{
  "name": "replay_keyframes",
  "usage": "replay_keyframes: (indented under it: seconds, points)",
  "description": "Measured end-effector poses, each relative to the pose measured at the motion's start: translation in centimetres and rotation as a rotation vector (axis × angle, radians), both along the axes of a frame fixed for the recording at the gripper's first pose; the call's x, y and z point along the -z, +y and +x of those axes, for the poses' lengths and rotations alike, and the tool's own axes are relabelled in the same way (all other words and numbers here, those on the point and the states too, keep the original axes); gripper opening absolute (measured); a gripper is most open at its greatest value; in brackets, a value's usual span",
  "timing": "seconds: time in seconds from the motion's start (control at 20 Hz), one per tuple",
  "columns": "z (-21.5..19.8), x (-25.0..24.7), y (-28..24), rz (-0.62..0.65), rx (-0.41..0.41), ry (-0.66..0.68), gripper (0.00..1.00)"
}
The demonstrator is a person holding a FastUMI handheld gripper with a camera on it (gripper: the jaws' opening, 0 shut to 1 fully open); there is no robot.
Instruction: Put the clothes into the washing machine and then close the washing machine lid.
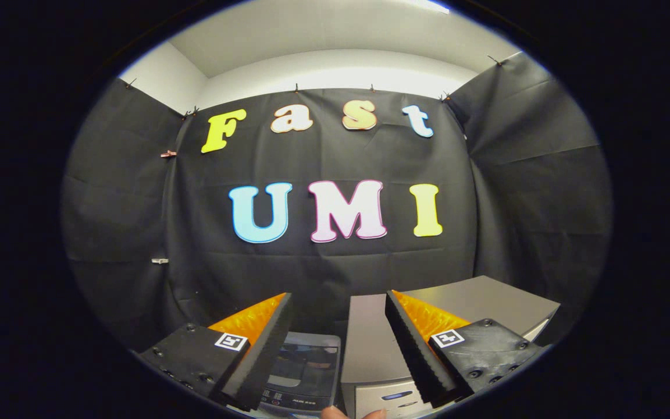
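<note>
Washer (pixel 306 372): glossy, see-through plastic lid. Box (pixel 370 343): smooth, matt grey casing. Wall (pixel 335 262): creased matt black cloth. Tongs (pixel 339 349), parted: ribbed inner faces.

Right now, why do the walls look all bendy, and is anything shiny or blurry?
In the gripper view, the fisheye lens bows the booth wall and its side panels outward. The picture is sharp, with bright light on the ceiling. The open gripper hangs above the washing machine, whose lid shows faint reflections.

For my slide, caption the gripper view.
Open gripper held above a washer and a grey box, jaws apart and empty.
</note>
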State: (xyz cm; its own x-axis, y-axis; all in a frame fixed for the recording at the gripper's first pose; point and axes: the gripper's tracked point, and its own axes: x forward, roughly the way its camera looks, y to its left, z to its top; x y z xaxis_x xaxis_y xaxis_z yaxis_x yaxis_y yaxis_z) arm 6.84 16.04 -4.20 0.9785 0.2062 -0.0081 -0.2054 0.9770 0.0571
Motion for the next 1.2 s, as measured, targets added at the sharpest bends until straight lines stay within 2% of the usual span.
replay_keyframes:
  seconds: [0.6, 1.2]
  points:
    - [-2.5, -0.7, -3.6, -0.003, 0.056, -0.013, 0.99]
    - [-2.0, 0.3, -4.3, -0.013, 0.074, 0.012, 0.99]
